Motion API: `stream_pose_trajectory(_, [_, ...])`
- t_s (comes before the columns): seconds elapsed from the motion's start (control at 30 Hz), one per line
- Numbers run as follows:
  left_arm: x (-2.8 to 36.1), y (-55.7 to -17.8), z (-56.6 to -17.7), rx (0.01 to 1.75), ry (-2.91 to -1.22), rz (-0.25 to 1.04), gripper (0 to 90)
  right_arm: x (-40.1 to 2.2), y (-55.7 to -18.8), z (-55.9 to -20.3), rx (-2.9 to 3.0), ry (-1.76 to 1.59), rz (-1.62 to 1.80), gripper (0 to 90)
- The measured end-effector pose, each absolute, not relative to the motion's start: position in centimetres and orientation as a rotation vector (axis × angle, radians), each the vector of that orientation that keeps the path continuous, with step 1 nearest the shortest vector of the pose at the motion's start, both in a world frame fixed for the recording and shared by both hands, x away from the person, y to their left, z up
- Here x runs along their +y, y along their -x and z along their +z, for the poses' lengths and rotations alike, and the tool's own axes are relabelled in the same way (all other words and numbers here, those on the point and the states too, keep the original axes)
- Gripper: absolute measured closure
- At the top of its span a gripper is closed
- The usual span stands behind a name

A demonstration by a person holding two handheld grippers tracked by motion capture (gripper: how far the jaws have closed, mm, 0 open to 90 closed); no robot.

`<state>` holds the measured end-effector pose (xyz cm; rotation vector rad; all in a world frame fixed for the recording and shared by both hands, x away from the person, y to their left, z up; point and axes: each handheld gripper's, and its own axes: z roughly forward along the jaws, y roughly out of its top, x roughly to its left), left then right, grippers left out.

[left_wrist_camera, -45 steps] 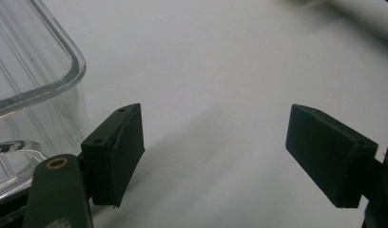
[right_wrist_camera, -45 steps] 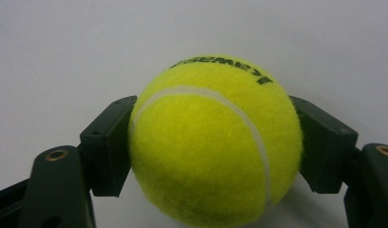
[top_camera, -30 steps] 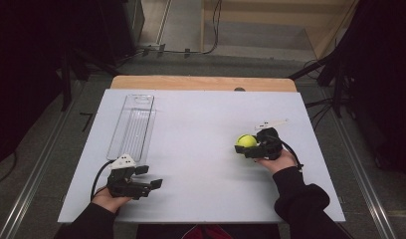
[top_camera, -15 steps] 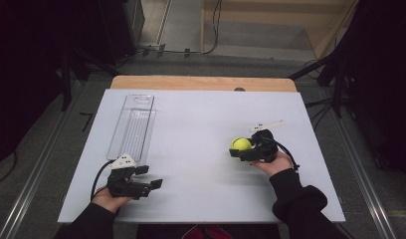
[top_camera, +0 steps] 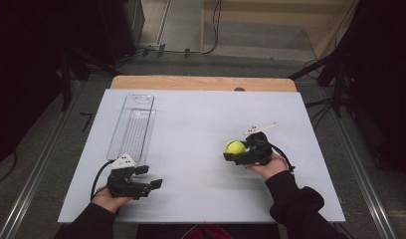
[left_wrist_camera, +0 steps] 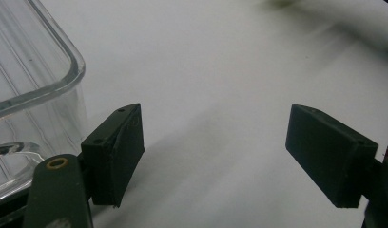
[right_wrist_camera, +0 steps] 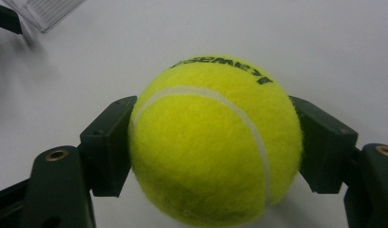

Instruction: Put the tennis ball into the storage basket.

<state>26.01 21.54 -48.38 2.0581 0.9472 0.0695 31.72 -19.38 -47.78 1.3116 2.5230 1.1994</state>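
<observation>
A yellow tennis ball [top_camera: 235,147] [right_wrist_camera: 216,142] is clamped between the jaws of my right gripper [top_camera: 236,152] [right_wrist_camera: 216,147] over the right middle of the white table [top_camera: 201,124]; both pads press on its sides. My left gripper [top_camera: 150,177] [left_wrist_camera: 227,159] rests near the front left edge, jaws wide apart with nothing between them. A clear plastic tray [top_camera: 132,126] [left_wrist_camera: 25,80] lies lengthwise at the left, its near corner just beside the left gripper's left pad.
A wooden board edge [top_camera: 201,82] runs along the far side of the table. Dark stands and cables [top_camera: 335,74] surround the table, and a metal rail [top_camera: 32,164] runs down the floor at the left.
My right gripper has carried the ball a little leftward and toward the front. The left gripper has stayed where it was.
</observation>
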Motion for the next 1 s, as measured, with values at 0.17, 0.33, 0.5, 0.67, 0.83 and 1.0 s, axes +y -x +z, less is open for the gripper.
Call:
stream_pose_trajectory(0.17, [21.5, -26.0, -48.4, 0.946, -2.061, 0.071, 21.1, -19.0, -31.6, -47.8, 2.534, -1.296, 1.198, 22.9])
stream_pose_trajectory(0.33, [21.5, -26.0, -48.4, 0.946, -2.061, 0.073, 21.1, -18.4, -31.5, -47.7, 2.545, -1.288, 1.202, 22.9])
stream_pose_trajectory(0.5, [21.5, -26.0, -48.4, 0.945, -2.062, 0.073, 21.1, -17.7, -31.4, -47.7, 2.561, -1.266, 1.205, 22.8])
stream_pose_trajectory(0.67, [21.5, -26.0, -48.4, 0.943, -2.063, 0.073, 21.1, -17.1, -31.3, -47.8, 2.579, -1.244, 1.202, 22.9])
stream_pose_trajectory(0.83, [21.5, -26.0, -48.3, 0.943, -2.064, 0.076, 21.1, -16.6, -31.3, -47.8, 2.588, -1.238, 1.209, 22.9])
stream_pose_trajectory(1.0, [21.5, -26.0, -48.3, 0.941, -2.065, 0.075, 21.1, -15.9, -31.5, -47.7, 2.593, -1.230, 1.223, 22.9])
